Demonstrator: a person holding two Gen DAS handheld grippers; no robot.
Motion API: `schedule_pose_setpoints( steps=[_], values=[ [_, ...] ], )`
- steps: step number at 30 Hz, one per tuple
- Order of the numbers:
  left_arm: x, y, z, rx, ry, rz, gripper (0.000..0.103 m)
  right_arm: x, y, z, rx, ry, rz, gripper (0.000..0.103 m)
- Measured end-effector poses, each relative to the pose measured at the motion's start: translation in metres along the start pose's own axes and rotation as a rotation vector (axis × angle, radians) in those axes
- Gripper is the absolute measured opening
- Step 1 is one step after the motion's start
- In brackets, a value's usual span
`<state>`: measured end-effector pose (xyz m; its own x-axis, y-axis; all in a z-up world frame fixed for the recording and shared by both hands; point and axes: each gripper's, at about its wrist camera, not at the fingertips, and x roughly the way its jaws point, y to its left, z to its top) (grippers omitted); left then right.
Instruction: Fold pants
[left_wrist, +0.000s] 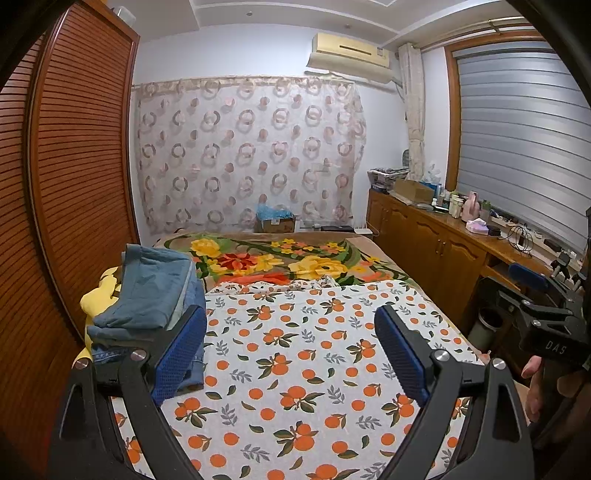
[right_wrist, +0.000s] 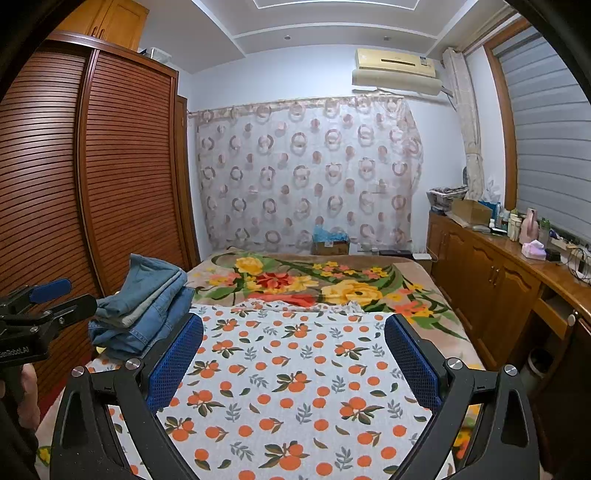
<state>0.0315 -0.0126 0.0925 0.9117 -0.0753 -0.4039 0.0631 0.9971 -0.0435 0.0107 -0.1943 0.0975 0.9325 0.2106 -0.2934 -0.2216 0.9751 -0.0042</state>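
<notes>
A stack of folded blue denim pants (left_wrist: 147, 291) (right_wrist: 144, 306) rests on the left edge of the bed, next to the wardrobe. The top pair is lighter blue and a yellow cloth (left_wrist: 98, 297) lies under the stack. My left gripper (left_wrist: 290, 314) hangs open over the orange-print sheet (left_wrist: 295, 354), its left finger just in front of the stack, holding nothing. Over the same sheet (right_wrist: 295, 369) my right gripper (right_wrist: 293, 319) is open and empty too. Each view catches the other gripper at its side edge, held by a hand.
A floral blanket (left_wrist: 280, 258) covers the far half of the bed. A louvred wooden wardrobe (left_wrist: 81, 177) stands close on the left. A wooden cabinet (right_wrist: 491, 280) with bottles and cables runs along the right, with a bin (left_wrist: 487, 325) below. A cardboard box (left_wrist: 275, 223) sits beyond the bed.
</notes>
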Motion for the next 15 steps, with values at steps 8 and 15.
schedule_pose_setpoints(
  steps=[8,15],
  values=[
    [0.0007,0.0011,-0.0009,-0.002,0.003,0.001,0.093,-0.0001,-0.0007,0.0001,-0.002,0.000,0.000,0.099],
    [0.0005,0.0016,-0.0006,-0.002,0.003,0.002,0.093,0.0012,-0.0014,-0.0004,-0.004,0.001,0.000,0.099]
  ],
)
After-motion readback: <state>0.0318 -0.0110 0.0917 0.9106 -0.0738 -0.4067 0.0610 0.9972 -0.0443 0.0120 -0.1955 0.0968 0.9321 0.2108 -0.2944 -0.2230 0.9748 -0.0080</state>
